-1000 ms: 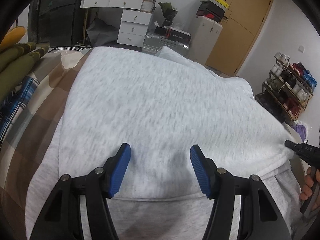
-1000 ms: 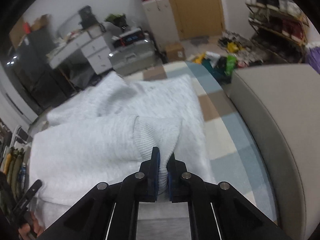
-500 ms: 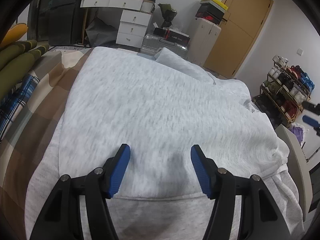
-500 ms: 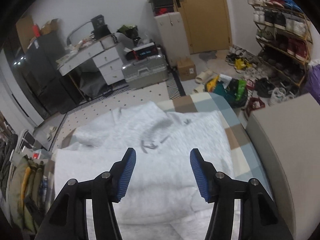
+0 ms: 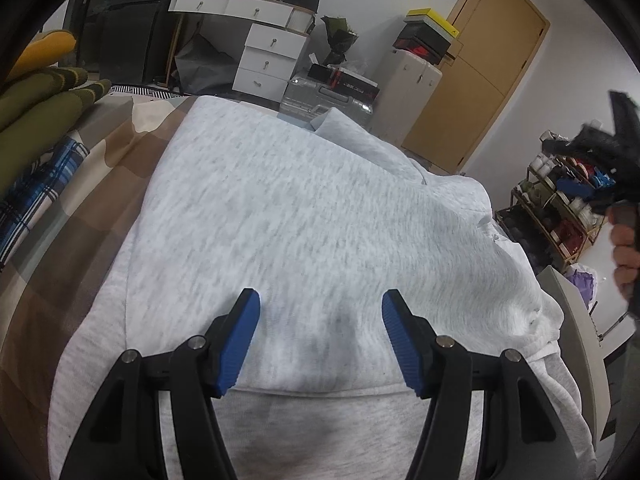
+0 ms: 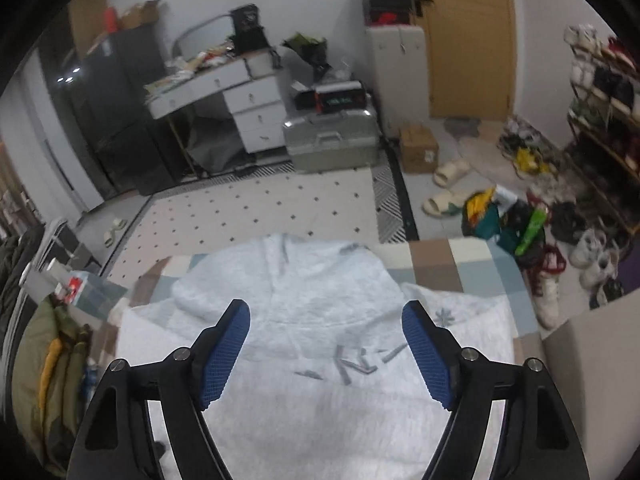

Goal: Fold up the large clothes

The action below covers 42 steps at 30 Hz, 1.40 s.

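Sweatshirt, pale grey fleece [image 5: 304, 216], lies half-folded on checked bedspread [image 5: 60, 216]; left gripper [image 5: 320, 336] jaws apart above it, right gripper [image 6: 326, 350] jaws opening, empty; released fold may spring back.

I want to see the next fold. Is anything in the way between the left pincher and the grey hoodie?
Nothing visible: the left gripper is open right over the bare grey hoodie, with only fabric showing between its fingers.
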### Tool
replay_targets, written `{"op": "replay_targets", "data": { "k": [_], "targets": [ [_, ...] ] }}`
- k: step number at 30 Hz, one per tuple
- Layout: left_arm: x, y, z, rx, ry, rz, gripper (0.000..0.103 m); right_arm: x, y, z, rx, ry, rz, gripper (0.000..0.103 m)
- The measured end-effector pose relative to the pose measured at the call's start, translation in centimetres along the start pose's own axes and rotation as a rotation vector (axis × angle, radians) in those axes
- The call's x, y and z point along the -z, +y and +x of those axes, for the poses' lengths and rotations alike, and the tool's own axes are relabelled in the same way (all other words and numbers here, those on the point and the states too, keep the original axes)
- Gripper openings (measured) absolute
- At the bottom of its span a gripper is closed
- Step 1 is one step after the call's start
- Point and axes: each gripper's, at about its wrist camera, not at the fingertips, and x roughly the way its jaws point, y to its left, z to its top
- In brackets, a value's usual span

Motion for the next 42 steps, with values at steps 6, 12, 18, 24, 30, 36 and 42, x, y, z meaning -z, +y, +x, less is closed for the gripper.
{"op": "replay_targets", "data": {
  "k": [6,12,18,24,30,36,42],
  "targets": [
    [-0.1,0.1,0.1,-0.001,0.000,-0.004,0.058,0.1,-2.2,7.5,0.036,0.044,0.068,0.073],
    [-0.1,0.3,0.2,0.004,0.000,-0.011,0.058,-2.8,-2.2,12.0,0.055,0.062,0.076,0.073],
    [-0.1,0.3,0.3,0.006,0.000,-0.012,0.058,-2.9,-2.7,15.4,0.090,0.079,0.115,0.064],
    [-0.2,0.4,0.3,0.010,0.000,-0.015,0.058,-1.5,-2.5,9.8,-0.127,-0.049,0.067,0.008],
    [-0.1,0.1,0.3,0.002,-0.001,-0.010,0.058,5.3,-2.4,2.2,-0.379,0.026,-0.162,0.006],
    [-0.1,0.0,0.4,-0.002,0.001,-0.005,0.058,9.5,-4.2,3.2,-0.215,0.266,-0.215,0.019],
    [0.0,0.0,0.3,-0.003,0.000,-0.007,0.058,4.6,-7.4,1.7,-0.142,0.050,0.041,0.052]
  ]
}}
